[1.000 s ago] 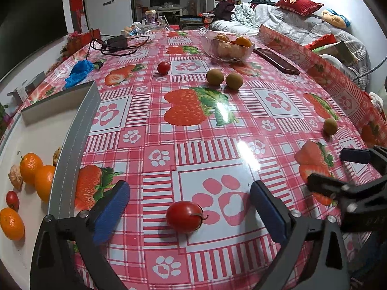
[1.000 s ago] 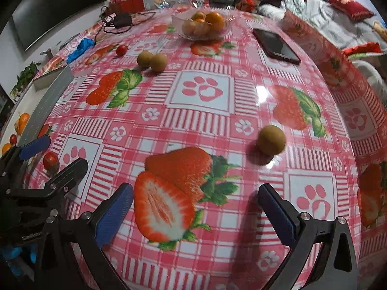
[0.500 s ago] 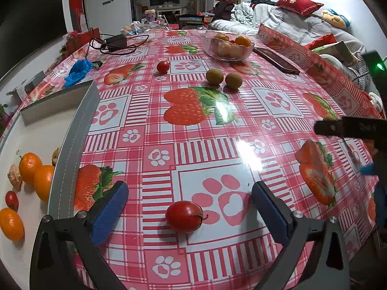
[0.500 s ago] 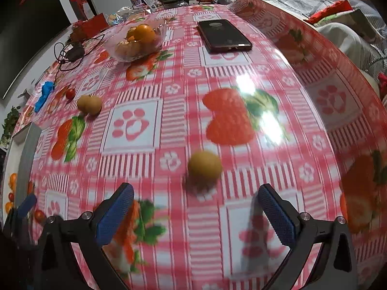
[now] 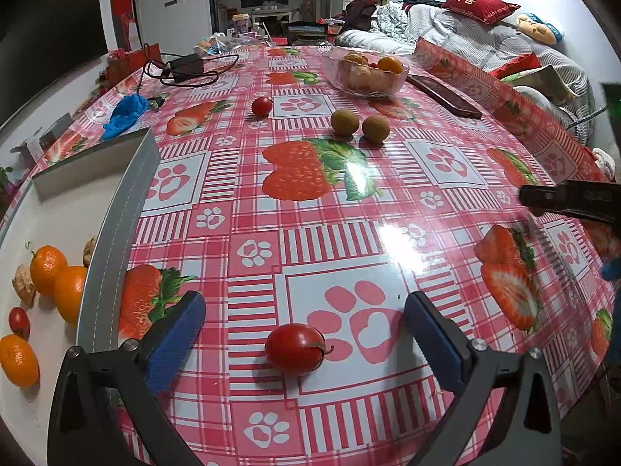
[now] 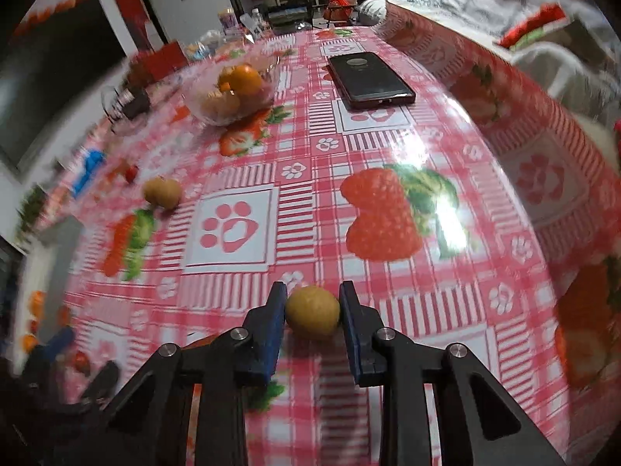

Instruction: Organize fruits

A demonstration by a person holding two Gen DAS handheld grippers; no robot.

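Red tomato (image 5: 295, 348) sits unmoved between the wide-open fingers of the left gripper (image 5: 304, 332), touching neither pad. Over on the right wrist view, the right gripper (image 6: 313, 303) has just clamped shut on the brown fruit (image 6: 313, 311), pads pressing both sides.

R gripper (image 6: 313, 312) jaws just closed, gripping; L gripper (image 5: 304, 328) wide open, tilted down.
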